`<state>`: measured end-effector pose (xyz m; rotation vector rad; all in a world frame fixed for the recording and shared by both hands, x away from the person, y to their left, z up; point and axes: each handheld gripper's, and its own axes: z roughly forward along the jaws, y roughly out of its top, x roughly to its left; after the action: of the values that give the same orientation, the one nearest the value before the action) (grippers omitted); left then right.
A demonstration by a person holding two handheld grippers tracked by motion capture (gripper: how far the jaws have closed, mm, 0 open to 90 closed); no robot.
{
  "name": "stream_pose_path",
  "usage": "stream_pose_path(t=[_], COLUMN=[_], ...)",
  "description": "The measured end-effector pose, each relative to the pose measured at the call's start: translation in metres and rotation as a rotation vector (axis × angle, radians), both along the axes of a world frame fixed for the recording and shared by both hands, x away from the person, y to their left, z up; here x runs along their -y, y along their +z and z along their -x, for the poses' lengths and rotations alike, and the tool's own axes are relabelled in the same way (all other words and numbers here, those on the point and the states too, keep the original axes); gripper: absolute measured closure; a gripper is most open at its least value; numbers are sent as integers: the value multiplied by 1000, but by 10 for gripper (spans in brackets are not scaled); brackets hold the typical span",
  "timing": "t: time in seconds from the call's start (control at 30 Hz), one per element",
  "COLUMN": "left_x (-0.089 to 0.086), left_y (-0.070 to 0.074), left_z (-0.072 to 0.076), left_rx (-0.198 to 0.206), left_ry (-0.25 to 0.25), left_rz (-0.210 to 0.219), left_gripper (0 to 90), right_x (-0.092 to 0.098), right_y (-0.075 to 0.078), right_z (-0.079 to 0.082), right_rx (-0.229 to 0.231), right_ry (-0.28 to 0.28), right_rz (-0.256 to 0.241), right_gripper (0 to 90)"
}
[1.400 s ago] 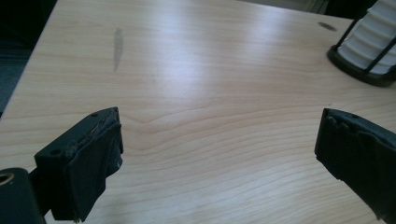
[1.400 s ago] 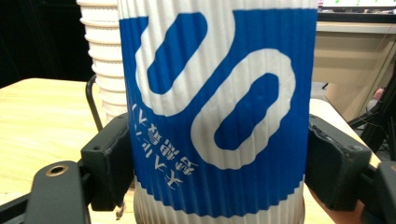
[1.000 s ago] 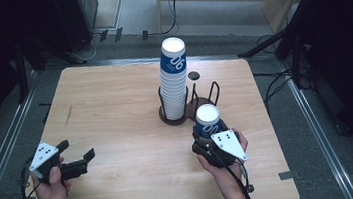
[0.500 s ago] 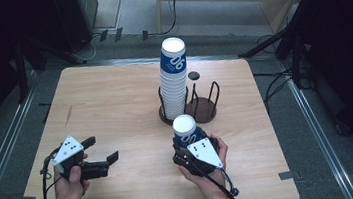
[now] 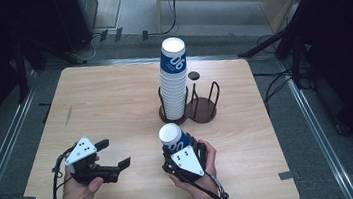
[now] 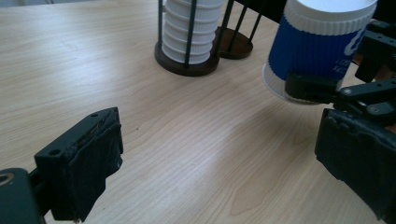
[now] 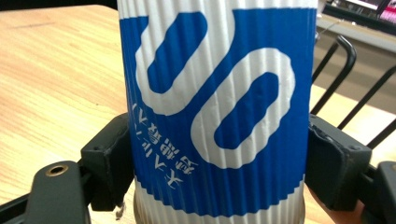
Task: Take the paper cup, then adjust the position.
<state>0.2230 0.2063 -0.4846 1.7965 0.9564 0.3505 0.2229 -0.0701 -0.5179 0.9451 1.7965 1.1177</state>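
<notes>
My right tongs (image 5: 174,147) are clamped on a blue-and-white ribbed paper cup (image 5: 172,137), upside down, held just above the pale wooden desk (image 5: 115,106), in front of the dark wire rack (image 5: 200,108) and its tall stack of matching cups (image 5: 174,79); I judge it light and easily crushed, so I grip mid-wall, gently; my left tongs (image 5: 111,155) stand apart, empty.

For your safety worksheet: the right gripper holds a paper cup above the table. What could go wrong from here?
1. The cup is upside down and tilted in the right gripper; thin ribbed paper could crush or slip.
2. The tall stack of cups in the rack stands close and might topple if bumped.
</notes>
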Motion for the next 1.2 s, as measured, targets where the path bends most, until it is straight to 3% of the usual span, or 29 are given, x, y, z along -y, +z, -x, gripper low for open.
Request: stream_pose_path(t=[0.3,0.83,1.0,1.07,1.2], left_x=[8,26,32,34,37], left_y=[0,9,10,10,10], left_z=[-1,2,3,3,4], left_rx=[1,2,-13,-13,-25], left_ry=[-40,-150,-182,-190,-208], left_rz=[20,24,37,34,36], left_gripper=[18,18,20,63,63], right_x=[-8,-20,-28,-31,-35], right_y=[-2,-7,-10,-10,-10], right_z=[6,12,19,22,25], right_rx=[44,91,140,162,180], right_ry=[27,50,89,108,123], right_rz=[93,188,260,283,302], right_gripper=[201,203,203,203,203])
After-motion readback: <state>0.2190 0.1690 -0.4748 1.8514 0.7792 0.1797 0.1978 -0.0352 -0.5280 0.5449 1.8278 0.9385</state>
